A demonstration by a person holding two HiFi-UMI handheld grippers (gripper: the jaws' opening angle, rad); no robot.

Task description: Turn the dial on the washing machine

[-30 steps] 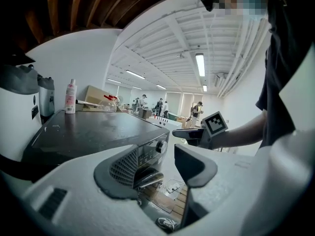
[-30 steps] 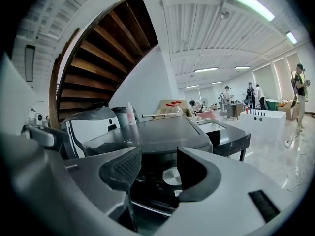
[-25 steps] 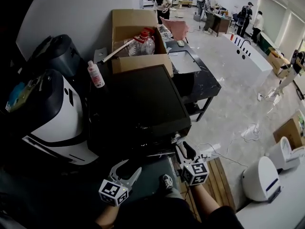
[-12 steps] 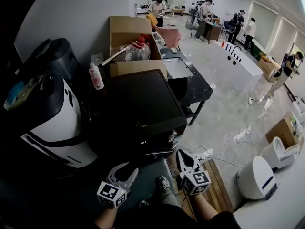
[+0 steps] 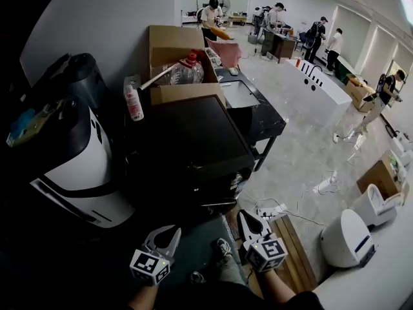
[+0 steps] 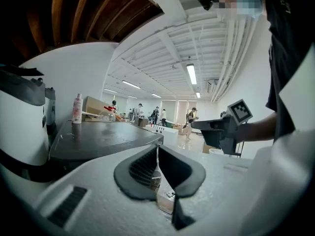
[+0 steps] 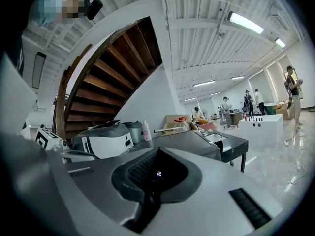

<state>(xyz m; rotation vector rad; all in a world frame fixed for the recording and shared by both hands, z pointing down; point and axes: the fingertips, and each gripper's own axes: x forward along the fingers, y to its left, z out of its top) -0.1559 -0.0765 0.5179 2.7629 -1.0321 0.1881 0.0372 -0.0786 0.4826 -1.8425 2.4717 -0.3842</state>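
Workshop floor [image 5: 303,147] beyond; washing machine [image 5: 193,141] ahead. Left tongs [image 5: 169,231] closing on nothing, right tongs [image 5: 245,217] shut, empty. Next: reach its dial, probably front-mounted.

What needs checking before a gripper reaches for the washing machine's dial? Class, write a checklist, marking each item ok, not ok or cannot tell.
1. Target found: cannot tell. The washing machine has a dark front in the head view, and no dial shows.
2. Jaws open for the dial: not ok. The right gripper is shut and empty. The left gripper has its jaws closing with nothing between them.
3. Grippers free of contact: ok. Both hang low before the machine, touching nothing.
4. Clutter out of the way: ok. The bottle stands by the machine's back left corner, far from both grippers.
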